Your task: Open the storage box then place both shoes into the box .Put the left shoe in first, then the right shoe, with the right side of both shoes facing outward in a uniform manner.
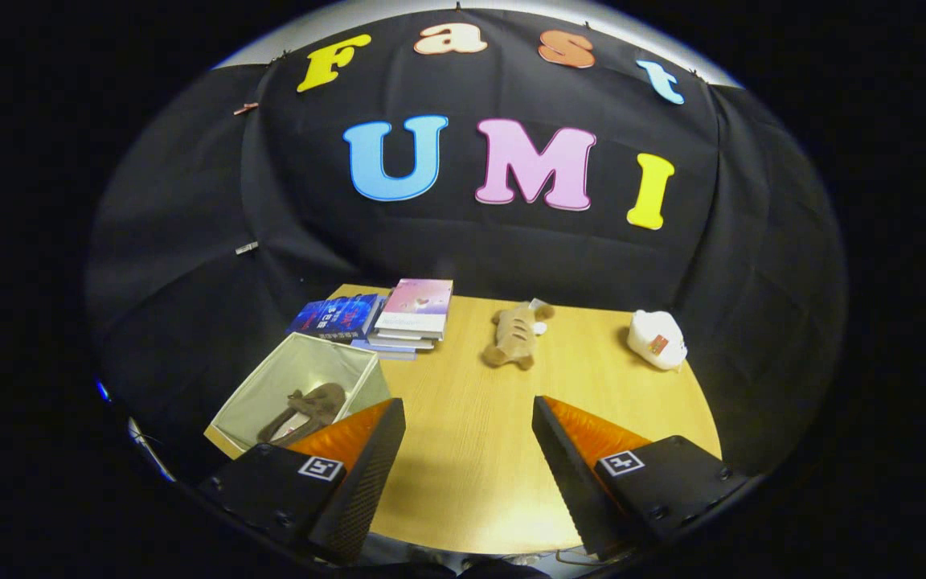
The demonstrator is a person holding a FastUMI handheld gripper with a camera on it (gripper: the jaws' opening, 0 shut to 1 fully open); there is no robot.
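Storage box (pixel 270 384) stands open holding a shoe (pixel 306 412) lying lengthwise toward the spread, empty fingers (pixel 469 418).

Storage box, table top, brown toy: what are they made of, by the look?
Storage box: likely fabric, pale matte soft-looking walls, open, a brown shoe inside. Table: wood or wood-look laminate, light grain lines, slight sheen. Brown plush toy: soft stuffed fabric, fuzzy outline. The hand-held gripper hangs open over the table, nothing between its fingers.
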